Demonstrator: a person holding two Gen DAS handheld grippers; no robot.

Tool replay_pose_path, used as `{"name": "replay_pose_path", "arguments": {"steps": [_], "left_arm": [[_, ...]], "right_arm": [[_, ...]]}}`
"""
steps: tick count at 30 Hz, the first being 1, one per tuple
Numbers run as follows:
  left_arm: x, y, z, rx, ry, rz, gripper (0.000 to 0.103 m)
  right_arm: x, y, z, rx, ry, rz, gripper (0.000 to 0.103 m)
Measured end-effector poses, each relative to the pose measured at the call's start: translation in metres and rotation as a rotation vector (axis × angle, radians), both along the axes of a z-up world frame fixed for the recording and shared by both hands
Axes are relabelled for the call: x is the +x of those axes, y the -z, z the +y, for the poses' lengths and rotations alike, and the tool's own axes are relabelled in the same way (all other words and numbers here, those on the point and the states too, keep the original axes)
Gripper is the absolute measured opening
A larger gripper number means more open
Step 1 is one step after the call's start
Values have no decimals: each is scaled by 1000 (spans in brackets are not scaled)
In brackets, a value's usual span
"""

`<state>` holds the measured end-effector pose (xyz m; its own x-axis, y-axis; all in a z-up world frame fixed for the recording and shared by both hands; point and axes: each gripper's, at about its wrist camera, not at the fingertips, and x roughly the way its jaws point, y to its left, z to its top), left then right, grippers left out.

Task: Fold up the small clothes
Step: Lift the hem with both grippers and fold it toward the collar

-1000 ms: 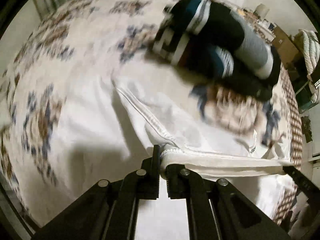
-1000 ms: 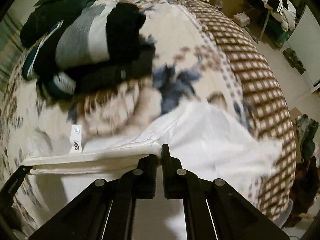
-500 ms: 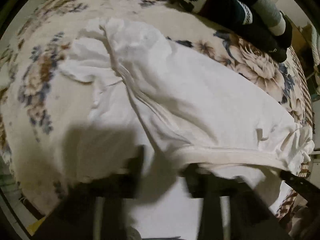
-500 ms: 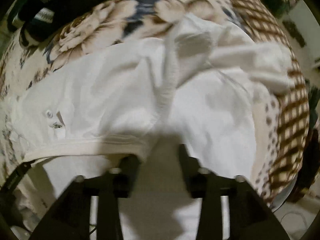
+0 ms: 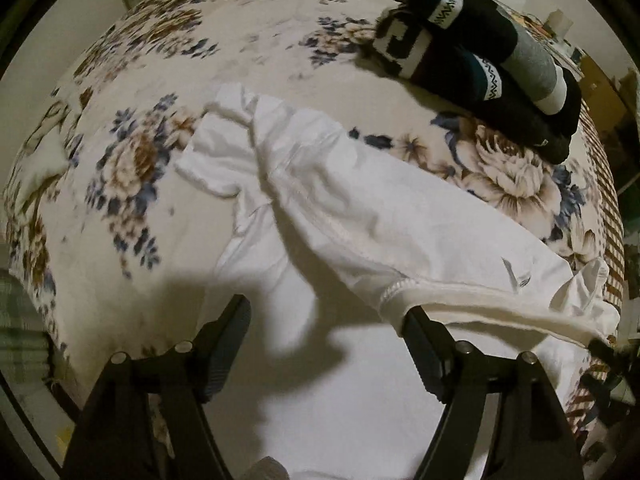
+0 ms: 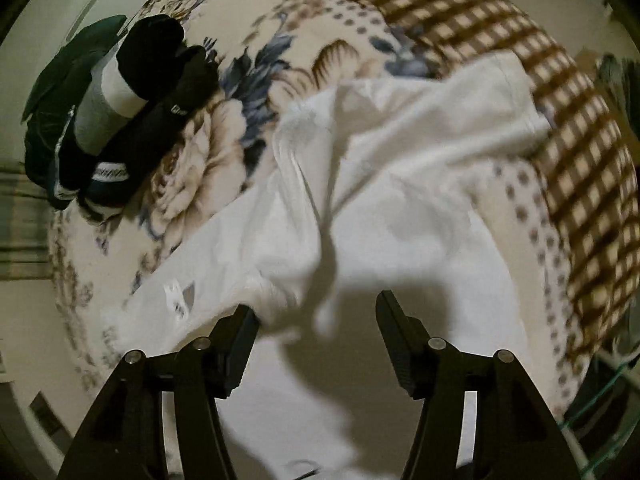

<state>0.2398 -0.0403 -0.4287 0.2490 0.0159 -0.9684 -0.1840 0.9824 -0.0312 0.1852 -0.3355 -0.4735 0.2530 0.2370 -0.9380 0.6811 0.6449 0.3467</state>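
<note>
Now both claws opening over white garment [image 5: 400, 216], left claw [image 5: 326, 320], right claw [image 6: 316, 314], nothing gripped

matt white cloth garment [image 5: 400, 216], plush floral blanket [image 5: 248, 40]

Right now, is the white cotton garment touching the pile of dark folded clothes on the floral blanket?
Apart. The left wrist view shows floral blanket between the white cotton garment and the pile of dark folded clothes.
</note>
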Motion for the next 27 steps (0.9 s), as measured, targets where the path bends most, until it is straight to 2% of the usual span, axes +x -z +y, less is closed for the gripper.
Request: {"name": "replay_pose_path", "arguments": {"steps": [3,7,9,13,15,16,17,18,21,24,25,26,27], "left_arm": [[-11,1,4,23,11,37,74],[-20,12,8,74,47,79,74],[-20,14,10,75,45,87,74],[-22,24,11,105,46,88,74],[-24,41,11,105,48,123,74],[-26,48,12,97,49,137,74],[-29,53,14,92,45,145,74],[-33,59,17,79,47,148,74],[-43,70,22,83,67,170,74],[-55,76,36,58,76,174,74],[-59,78,42,62,77,179,74],[-63,78,48,66,74,183,74],[-65,76,53,66,69,181,74]], "right_arm": [[-18,-2,3,11,-15,48,62],[-15,-2,-10,2,0,16,62],[-3,7,-17,-14,-1,-4,62],[22,47,-24,-17,35,25,62],[29,61,-27,-5,70,37,43],[30,64,-28,-27,78,44,22],[32,63,-31,-65,78,50,16],[30,60,-35,-94,85,39,15],[26,53,-44,-156,85,46,15],[21,57,-52,-118,59,61,17],[19,55,-52,-99,51,54,24],[17,54,-52,-85,47,46,39],[14,51,-51,-67,45,30,46]]}}
